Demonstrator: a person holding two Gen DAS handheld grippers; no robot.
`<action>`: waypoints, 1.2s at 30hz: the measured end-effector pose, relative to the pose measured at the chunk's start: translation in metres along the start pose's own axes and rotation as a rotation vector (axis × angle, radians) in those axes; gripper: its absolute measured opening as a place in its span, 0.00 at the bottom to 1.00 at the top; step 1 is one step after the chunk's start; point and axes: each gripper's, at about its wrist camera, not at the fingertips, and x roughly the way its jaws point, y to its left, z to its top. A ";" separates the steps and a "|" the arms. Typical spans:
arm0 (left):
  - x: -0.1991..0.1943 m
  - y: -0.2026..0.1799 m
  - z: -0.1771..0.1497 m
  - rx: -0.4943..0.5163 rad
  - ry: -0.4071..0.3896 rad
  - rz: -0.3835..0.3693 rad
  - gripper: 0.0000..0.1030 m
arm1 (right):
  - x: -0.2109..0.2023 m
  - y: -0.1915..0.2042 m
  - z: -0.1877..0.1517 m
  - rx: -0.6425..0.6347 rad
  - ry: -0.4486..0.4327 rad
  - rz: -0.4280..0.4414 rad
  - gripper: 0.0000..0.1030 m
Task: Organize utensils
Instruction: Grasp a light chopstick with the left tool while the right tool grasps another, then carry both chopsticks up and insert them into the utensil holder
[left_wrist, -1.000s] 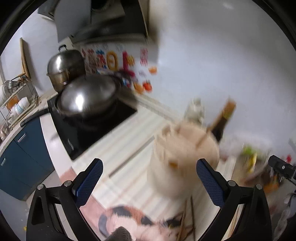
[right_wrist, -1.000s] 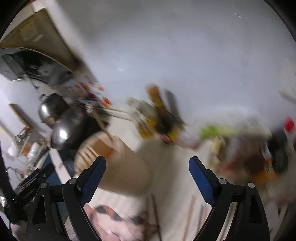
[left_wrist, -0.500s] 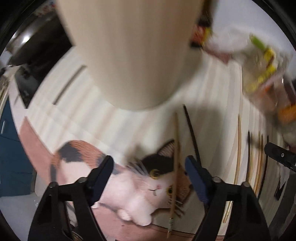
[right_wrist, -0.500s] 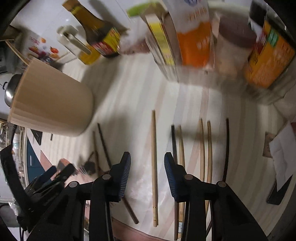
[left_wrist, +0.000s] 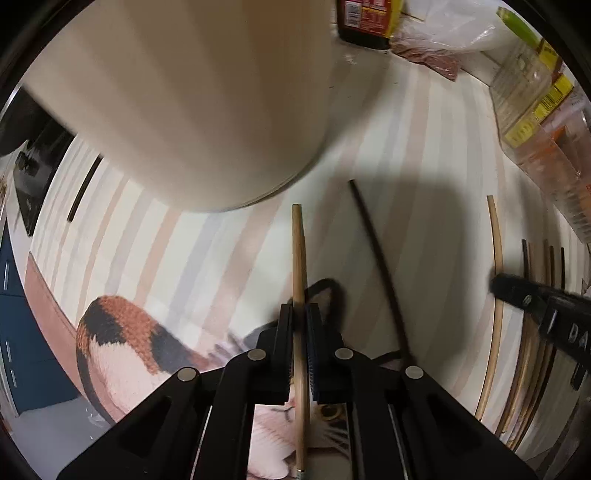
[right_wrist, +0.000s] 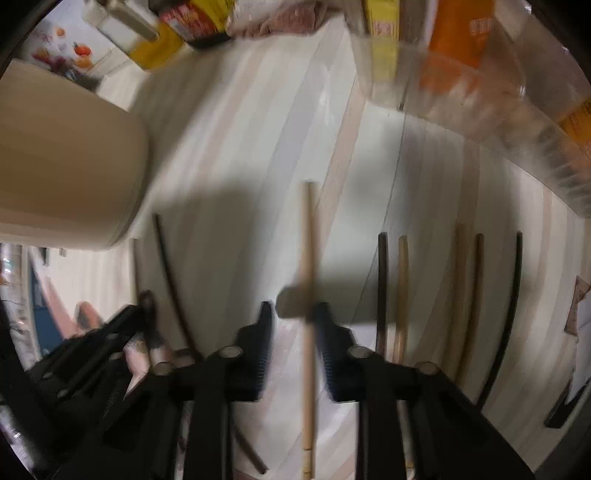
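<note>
**Both grippers down on chopsticks**

Since half a second ago, our left gripper (left_wrist: 300, 317) has clenched a light chopstick (left_wrist: 297, 254), which points straight ahead toward the beige holder (left_wrist: 192, 99). Our right gripper (right_wrist: 293, 321) straddles another pale chopstick (right_wrist: 307, 258), aligned likewise, jaws unclosed.

I see a cat mat (left_wrist: 122, 343) under my left fingers, on a striped counter (left_wrist: 424, 147). Far ahead of them stands a dark sauce bottle (left_wrist: 364, 22), with a plastic bag (left_wrist: 443, 33) to its right. Ahead and right of my right fingers is a clear box (right_wrist: 480, 96) holding orange and yellow packs. A black stove (left_wrist: 33, 162) sits off to the left.
</note>
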 end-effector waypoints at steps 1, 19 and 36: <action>-0.003 0.003 -0.003 -0.009 0.004 -0.002 0.05 | 0.002 0.003 -0.002 -0.004 0.007 -0.006 0.06; -0.051 0.025 -0.033 -0.013 0.086 -0.022 0.05 | 0.014 0.031 -0.041 -0.120 0.212 -0.112 0.06; -0.032 0.012 -0.027 0.010 0.058 -0.032 0.04 | 0.018 0.032 -0.041 -0.081 0.181 -0.139 0.06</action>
